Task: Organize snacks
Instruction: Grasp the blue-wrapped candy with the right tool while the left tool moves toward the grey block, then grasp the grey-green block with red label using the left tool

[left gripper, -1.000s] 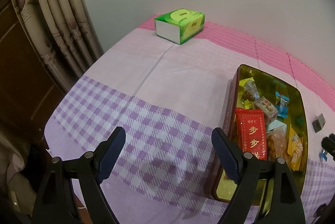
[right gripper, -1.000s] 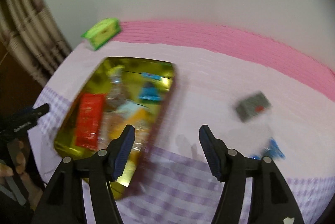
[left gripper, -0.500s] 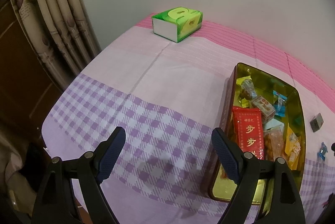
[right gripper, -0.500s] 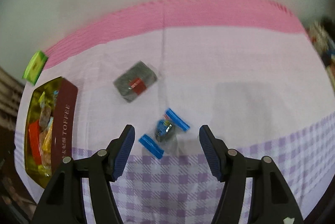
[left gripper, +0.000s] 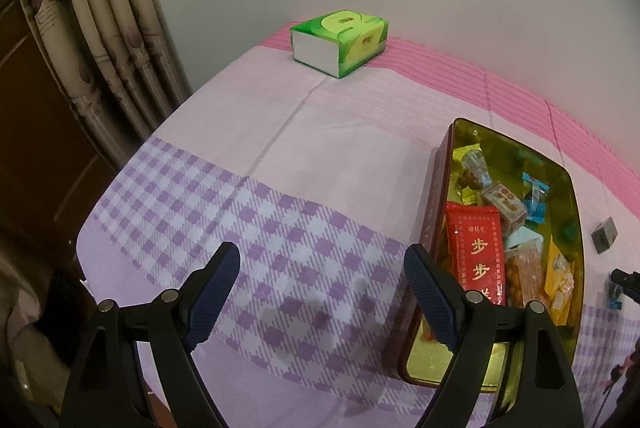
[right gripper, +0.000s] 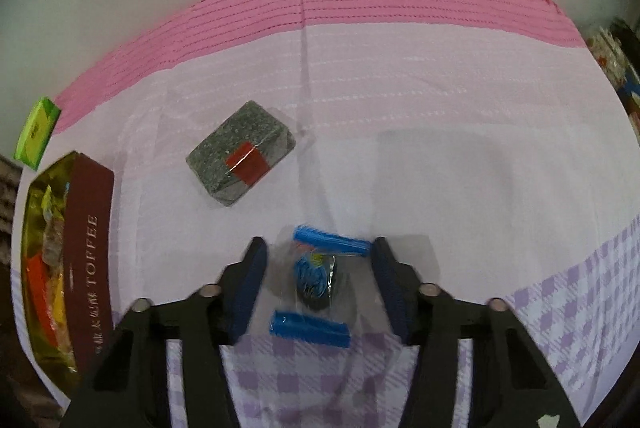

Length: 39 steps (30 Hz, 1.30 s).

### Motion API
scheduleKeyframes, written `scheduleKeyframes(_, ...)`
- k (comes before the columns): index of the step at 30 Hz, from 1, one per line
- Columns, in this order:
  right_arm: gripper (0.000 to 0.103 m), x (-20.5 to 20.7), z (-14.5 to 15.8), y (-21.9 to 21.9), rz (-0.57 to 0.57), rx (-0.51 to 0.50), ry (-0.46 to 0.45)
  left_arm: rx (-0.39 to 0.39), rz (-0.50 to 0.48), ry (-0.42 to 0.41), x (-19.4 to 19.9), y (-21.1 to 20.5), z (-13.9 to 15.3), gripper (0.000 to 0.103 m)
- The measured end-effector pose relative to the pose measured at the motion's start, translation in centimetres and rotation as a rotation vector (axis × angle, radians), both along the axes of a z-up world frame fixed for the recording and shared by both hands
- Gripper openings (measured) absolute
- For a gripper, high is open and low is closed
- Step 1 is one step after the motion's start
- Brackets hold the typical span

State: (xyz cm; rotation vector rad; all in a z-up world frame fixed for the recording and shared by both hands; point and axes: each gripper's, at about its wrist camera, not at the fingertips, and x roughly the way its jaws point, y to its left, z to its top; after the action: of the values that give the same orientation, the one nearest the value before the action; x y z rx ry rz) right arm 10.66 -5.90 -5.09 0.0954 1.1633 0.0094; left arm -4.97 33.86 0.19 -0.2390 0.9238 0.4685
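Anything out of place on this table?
Two snacks lie loose on the cloth outside the toffee tin: a grey block with a red band and a blue-ended candy, which sits between the open right gripper fingers.

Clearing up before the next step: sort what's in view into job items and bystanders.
Job: maroon-sided gold toffee tin; blue-ended clear-wrapped candy between the open right gripper; grey block snack with red label; open left gripper.
Bystanders: green tissue pack; patterned curtain.
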Motion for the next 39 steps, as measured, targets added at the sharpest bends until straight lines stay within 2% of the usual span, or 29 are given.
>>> scheduleKeyframes(2, 0.043, -0.2, -0.5, 0.2, 0.026, -0.005, 0.006, 0.003, -0.001, 0.001, 0.0, -0.2, 0.0, 0.084)
scheduleKeyframes(7, 0.042, -1.4, -0.8, 1.0, 0.128, -0.091, -0.052, 0.023, -0.018, 0.008, 0.2, -0.7, 0.0, 0.084)
scheduleKeyframes(9, 0.035, -2.3, -0.9, 0.9, 0.161, -0.111, -0.077, 0.033, -0.025, 0.007, 0.2, -1.1, 0.0, 0.084)
scheduleKeyframes(12, 0.027, -3.1, -0.7, 0.4, 0.191, -0.105, -0.104, 0.053, -0.042, 0.003, 0.3, -1.8, 0.1, 0.084)
scheduleKeyframes(18, 0.025, -3.8, -0.5, -1.8, 0.215, -0.065, -0.129, 0.09, -0.094, -0.046, 0.6, -4.0, 1.4, 0.084)
scheduleKeyframes(23, 0.025, -4.5, -0.2, -3.7, 0.217, -0.093, -0.151, 0.144, -0.257, -0.073, 2.0, -8.9, 3.6, 0.084)
scheduleKeyframes(29, 0.025, -5.7, -0.6, -7.6, 0.181, -0.1, -0.143, 0.1, -0.476, -0.1, 5.6, -16.6, 5.4, 0.084)
scheduleKeyframes(33, 0.025, -7.1, -0.6, -9.0, 0.171, -0.088, -0.13, 0.092, -0.612, -0.073, 8.9, -22.1, 4.9, 0.084)
scheduleKeyframes(39, 0.025, -8.6, -0.4, -11.1, 0.143, -0.068, -0.106, 0.066, -0.738, -0.002, 12.8, -28.2, 2.7, 0.084)
